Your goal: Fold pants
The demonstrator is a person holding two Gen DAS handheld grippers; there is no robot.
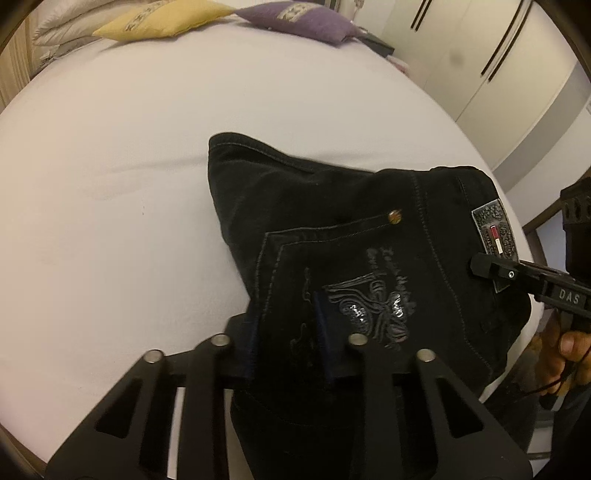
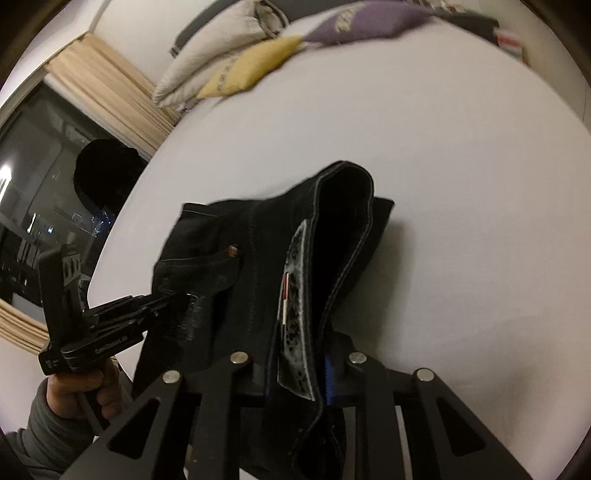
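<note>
The black pants (image 1: pixel 332 229) lie bunched and partly folded on the white bed, back pocket with embroidery and a metal button facing up. My left gripper (image 1: pixel 288 339) is shut on the pocket area of the pants. My right gripper (image 2: pixel 299 365) is shut on the waistband by the grey brand patch (image 2: pixel 295 295). The right gripper also shows in the left wrist view (image 1: pixel 491 267) at the patch (image 1: pixel 493 229). The left gripper shows in the right wrist view (image 2: pixel 177 299), pinching the pants' left side. The pants (image 2: pixel 258 240) are lifted slightly between both grippers.
The white bed (image 1: pixel 129 166) spreads around the pants. A yellow pillow (image 1: pixel 159 18), a purple pillow (image 1: pixel 303 16) and white pillows sit at the head. Wardrobe doors (image 1: pixel 480 48) stand to the right. A dark window with curtains (image 2: pixel 55 155) is on the left.
</note>
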